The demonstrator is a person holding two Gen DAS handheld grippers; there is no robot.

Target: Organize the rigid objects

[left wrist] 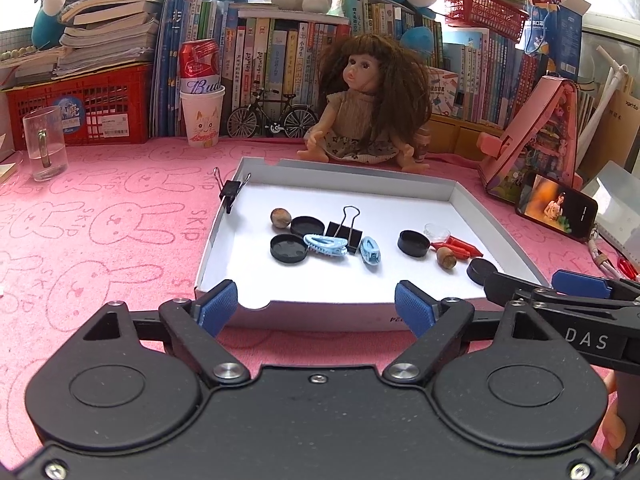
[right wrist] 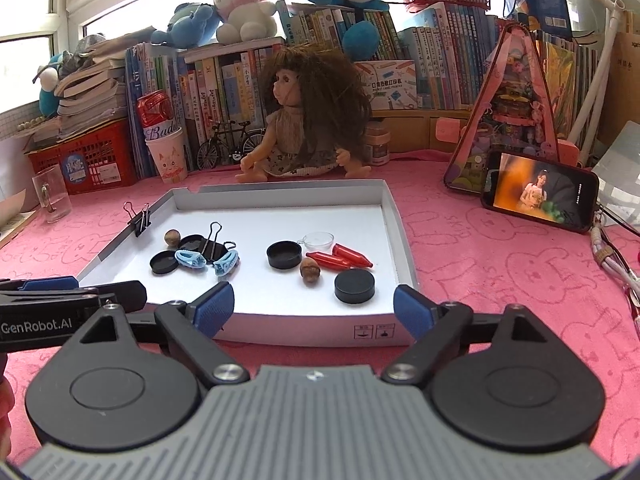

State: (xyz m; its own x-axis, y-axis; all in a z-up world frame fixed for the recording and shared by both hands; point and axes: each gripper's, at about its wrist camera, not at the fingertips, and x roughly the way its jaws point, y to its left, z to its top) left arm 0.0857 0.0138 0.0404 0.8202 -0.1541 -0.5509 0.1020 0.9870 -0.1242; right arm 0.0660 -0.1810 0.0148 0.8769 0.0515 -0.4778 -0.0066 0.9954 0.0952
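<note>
On pink cloth (left wrist: 120,240), white tray (left wrist: 360,188) holds small items; both tongs (left wrist: 316,306) (right wrist: 314,306) gape empty.

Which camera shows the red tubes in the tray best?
The right wrist view: the red tubes lie unobstructed, both full lengths visible. In the left wrist view the tubes sit farther off, partly hidden behind a nut and a black cap.

Matt cardboard tray (right wrist: 396,240), glossy plastic caps (right wrist: 355,286)
</note>
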